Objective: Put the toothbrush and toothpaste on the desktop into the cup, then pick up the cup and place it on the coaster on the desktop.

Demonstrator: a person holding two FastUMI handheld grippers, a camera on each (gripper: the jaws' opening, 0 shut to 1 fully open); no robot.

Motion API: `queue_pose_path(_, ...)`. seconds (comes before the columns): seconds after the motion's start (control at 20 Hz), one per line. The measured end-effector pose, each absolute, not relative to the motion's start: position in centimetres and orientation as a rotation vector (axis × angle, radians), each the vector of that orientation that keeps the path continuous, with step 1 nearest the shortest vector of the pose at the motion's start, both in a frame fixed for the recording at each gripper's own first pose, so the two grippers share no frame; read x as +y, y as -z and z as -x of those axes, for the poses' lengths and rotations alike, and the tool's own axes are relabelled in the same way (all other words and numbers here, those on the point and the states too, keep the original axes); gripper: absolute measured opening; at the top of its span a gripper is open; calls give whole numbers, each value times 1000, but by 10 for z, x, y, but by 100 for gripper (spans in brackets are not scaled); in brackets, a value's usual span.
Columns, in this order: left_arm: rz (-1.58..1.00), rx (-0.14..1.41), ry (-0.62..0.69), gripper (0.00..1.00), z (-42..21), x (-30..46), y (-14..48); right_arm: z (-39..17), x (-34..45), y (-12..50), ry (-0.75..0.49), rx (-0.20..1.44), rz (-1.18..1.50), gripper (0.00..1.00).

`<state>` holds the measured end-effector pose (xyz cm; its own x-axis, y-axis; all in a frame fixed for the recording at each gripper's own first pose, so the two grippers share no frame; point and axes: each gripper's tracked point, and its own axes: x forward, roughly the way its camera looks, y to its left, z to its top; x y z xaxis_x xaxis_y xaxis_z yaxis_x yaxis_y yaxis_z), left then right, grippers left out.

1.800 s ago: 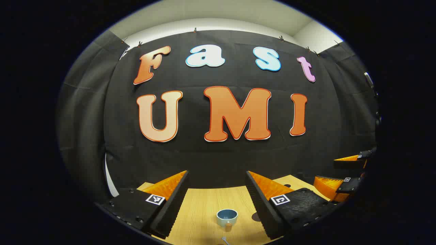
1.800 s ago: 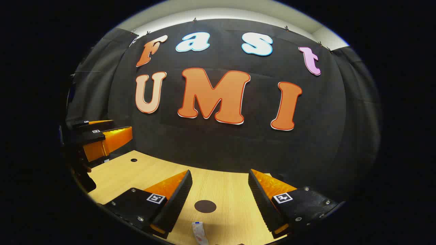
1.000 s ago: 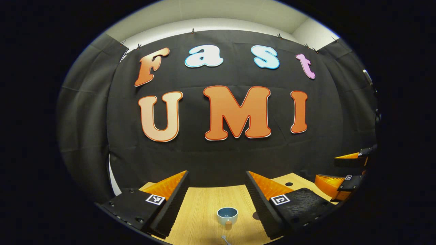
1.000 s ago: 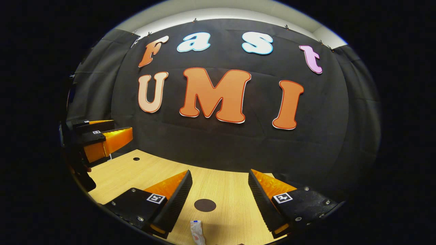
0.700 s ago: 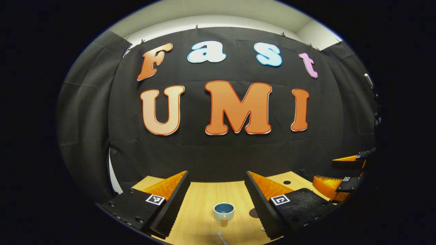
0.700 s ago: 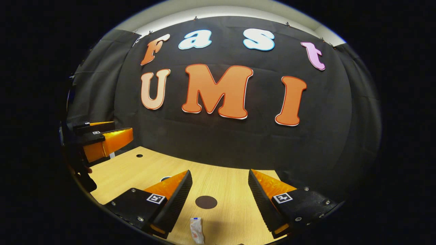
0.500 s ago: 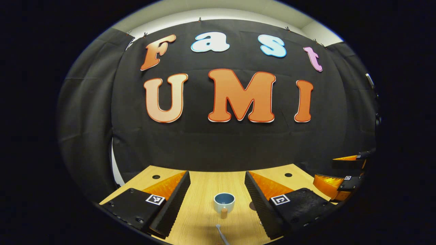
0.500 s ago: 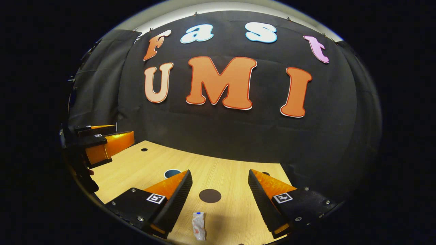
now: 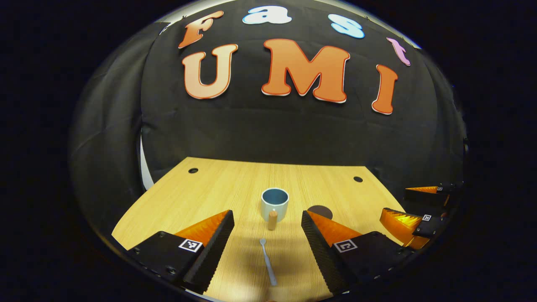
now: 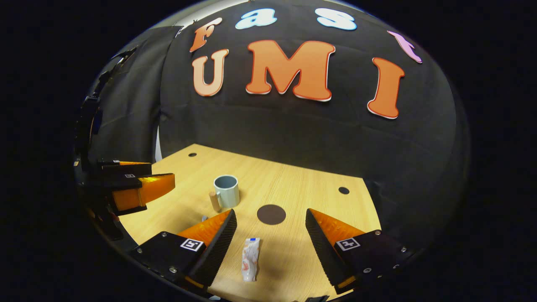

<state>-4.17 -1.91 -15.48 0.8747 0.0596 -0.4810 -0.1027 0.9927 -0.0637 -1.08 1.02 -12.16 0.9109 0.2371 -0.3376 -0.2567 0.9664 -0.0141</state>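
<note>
With both pickups ahead, my left gripper [image 9: 265, 235] hangs spread over toothbrush [image 9: 267, 260] lying flat on bench [image 9: 201, 188], my right gripper [image 10: 270, 235] spread above toothpaste [image 10: 250, 258]. Cup [image 9: 275, 203] upright, empty, near coaster [image 10: 271, 214], ready for loading.

The left gripper [image 9: 266, 235] is held above the desk with its two fingers spread wide apart, nothing being gripped between them. The right gripper [image 10: 271, 235] is likewise held aloft, its fingers parted widely and empty. In the right gripper view, the left gripper [image 10: 138, 184] is seen at the left edge, pointed forward over the surface.
</note>
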Motion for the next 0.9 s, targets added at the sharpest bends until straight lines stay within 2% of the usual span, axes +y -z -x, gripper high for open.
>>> queue_pose_path(0.3,125,674,-47,98,39,-28,205,21,28,181,-291,549,62,99)
queue_pose_path(0.55,97,838,-30,98,42,-25,253,18,38,213,-286,657,67,88)
queue_pose_path(0.9,172,1103,-19,98,47,-23,309,10,51,268,-281,829,81,80)
